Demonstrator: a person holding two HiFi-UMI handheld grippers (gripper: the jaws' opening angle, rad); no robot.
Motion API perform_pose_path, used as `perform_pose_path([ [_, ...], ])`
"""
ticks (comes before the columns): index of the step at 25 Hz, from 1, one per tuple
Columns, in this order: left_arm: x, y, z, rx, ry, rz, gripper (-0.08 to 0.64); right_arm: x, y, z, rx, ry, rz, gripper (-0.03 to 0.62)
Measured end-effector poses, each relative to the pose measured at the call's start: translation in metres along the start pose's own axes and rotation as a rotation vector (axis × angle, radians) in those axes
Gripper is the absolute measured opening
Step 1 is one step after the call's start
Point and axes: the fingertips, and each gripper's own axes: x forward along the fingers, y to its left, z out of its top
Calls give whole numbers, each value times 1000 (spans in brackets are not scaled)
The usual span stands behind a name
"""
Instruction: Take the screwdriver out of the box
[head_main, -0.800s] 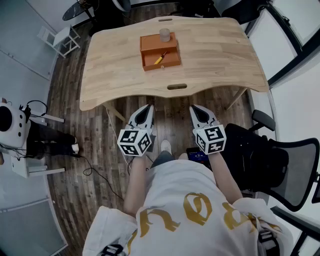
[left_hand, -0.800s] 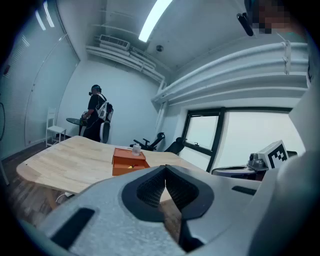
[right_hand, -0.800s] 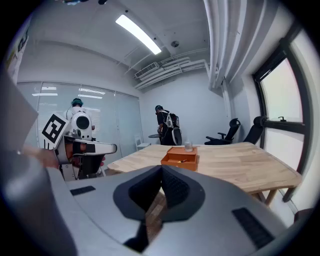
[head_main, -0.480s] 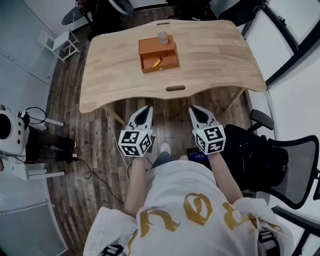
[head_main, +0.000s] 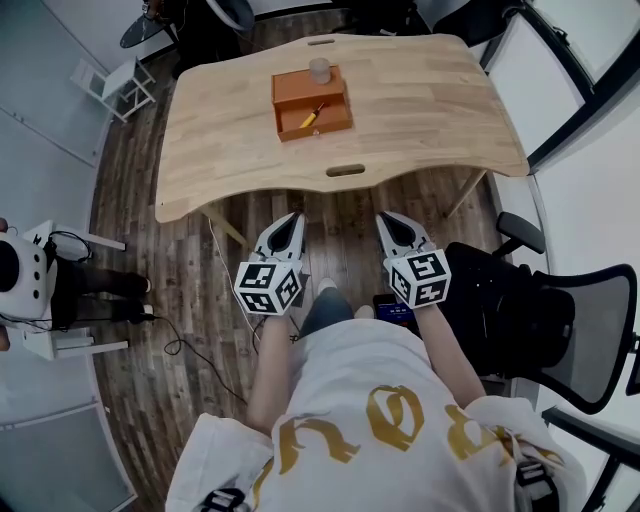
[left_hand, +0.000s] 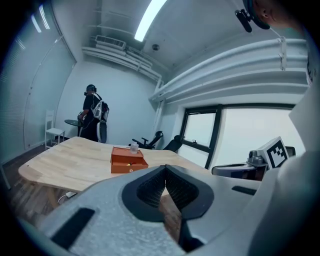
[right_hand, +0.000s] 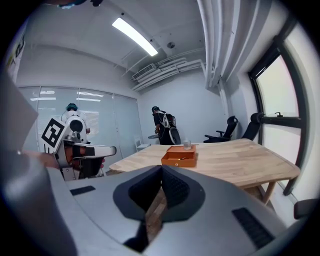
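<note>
Screwdriver (head_main: 312, 114) lies diagonally in orange box (head_main: 293, 90), near-left to far-right.

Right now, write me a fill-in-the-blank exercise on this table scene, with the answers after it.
The orange box on the pale wooden table holds a yellow-handled ___. The small clear cup stands on ___ of that box. The left gripper and right gripper both have their jaws ___.
Missing: screwdriver; top; shut.
</note>
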Motion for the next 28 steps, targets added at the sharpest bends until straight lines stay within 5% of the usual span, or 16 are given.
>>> perform_pose_path([
  [12,63,27,-3,37,72,20,9,51,-43,5,21,26,-15,11],
  [28,246,172,64,-4,112,-37,9,268,-118,63,43,103,-37,11],
])
